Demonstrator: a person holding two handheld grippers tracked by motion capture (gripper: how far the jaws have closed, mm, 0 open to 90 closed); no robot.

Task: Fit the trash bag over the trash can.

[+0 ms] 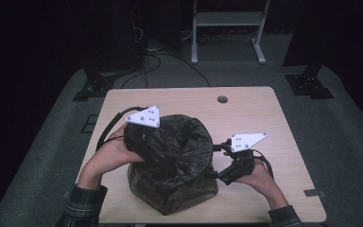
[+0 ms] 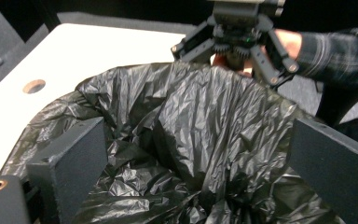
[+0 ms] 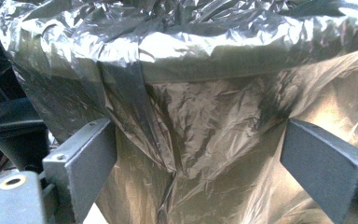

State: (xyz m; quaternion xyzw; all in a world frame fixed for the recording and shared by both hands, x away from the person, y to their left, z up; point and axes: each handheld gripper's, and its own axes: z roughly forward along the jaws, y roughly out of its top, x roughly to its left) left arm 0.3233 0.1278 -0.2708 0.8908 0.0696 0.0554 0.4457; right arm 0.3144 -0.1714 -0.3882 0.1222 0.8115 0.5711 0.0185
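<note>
A crinkled black plastic bin bag (image 1: 175,151), draped over a bin, is seen standing at the near middle of the pale wooden table (image 1: 274,118). The left gripper (image 1: 139,142) is held at the bag's left rim, jaws spread wide over the crumpled liner. The right gripper (image 1: 216,161) is pressed close to the bag's right side, jaws likewise parted with nothing clamped.

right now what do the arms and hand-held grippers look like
Each hand-held gripper, left and right, is black with two flat, blocky dark jaws, a pale three-cornered plate dotted with small holes on top, and a black cable trailing behind. The person wears dark plaid sleeves.
</note>
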